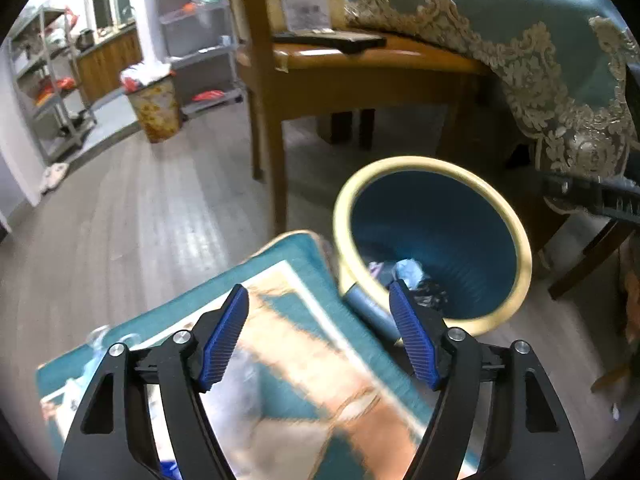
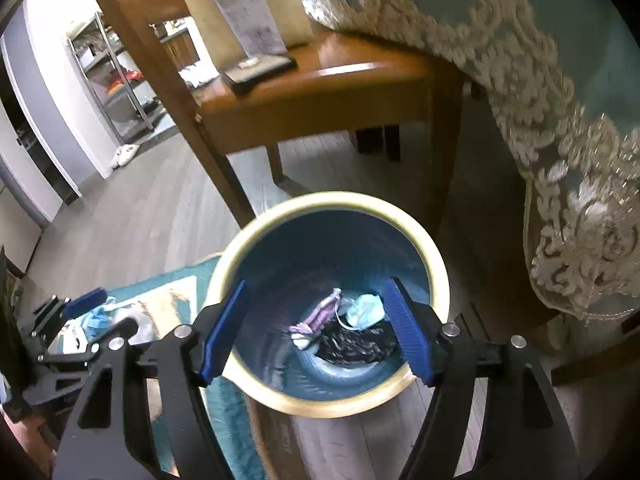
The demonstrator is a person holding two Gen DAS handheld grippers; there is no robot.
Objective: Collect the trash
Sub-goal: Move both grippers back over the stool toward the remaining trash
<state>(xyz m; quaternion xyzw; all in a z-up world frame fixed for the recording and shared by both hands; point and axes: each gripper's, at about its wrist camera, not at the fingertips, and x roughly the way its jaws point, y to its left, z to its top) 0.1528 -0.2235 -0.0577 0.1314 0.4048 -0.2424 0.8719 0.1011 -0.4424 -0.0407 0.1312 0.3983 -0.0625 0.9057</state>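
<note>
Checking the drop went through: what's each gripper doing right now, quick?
Left gripper: open, nothing between its jaws, over the rug.
Right gripper: open, empty, above the bin.

A wooden chair (image 2: 320,92) carries a dark flat case (image 2: 260,70) near its seat's back edge, beside a lace-trimmed teal tablecloth (image 2: 560,128), with a teal patterned rug (image 1: 304,360) on the grey plank floor (image 1: 140,220).

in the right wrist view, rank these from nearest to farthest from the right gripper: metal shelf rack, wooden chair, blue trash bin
1. blue trash bin, directly below the open jaws of the right gripper.
2. wooden chair, just behind the bin, upper middle.
3. metal shelf rack, far back on the left, past the doorway.
</note>
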